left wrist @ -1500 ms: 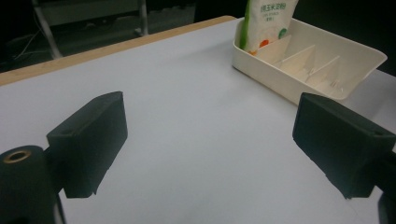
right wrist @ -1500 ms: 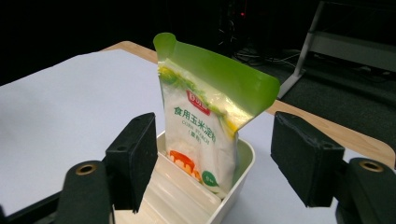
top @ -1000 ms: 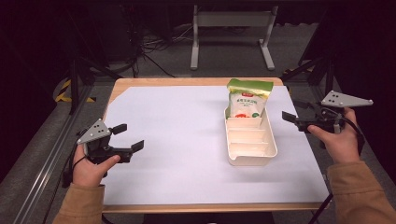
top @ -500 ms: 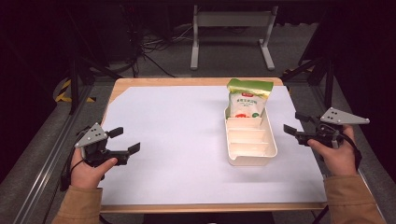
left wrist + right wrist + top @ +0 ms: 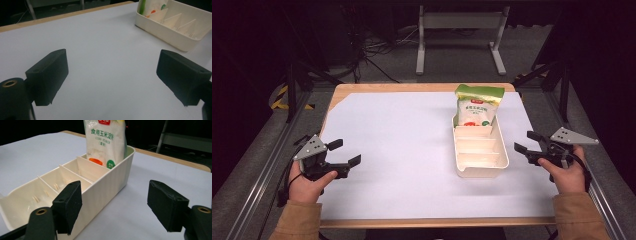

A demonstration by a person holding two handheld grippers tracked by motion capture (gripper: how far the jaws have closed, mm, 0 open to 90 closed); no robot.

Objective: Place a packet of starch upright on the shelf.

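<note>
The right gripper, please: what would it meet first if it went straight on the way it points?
Probably the long side wall of the cream plastic divided tray, which the open right gripper faces; depth is uncertain.

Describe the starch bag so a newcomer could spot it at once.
Start at the white-covered table and find the cream divided tray on its right half. The corn starch bag stands upright in the tray's far end compartment. It is the only packet there, white with a green top; the other compartments are empty.

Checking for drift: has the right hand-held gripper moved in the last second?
Yes. The right hand-held gripper has drawn back toward the person, from beside the cream divided plastic tray's far end to its near half.
</note>
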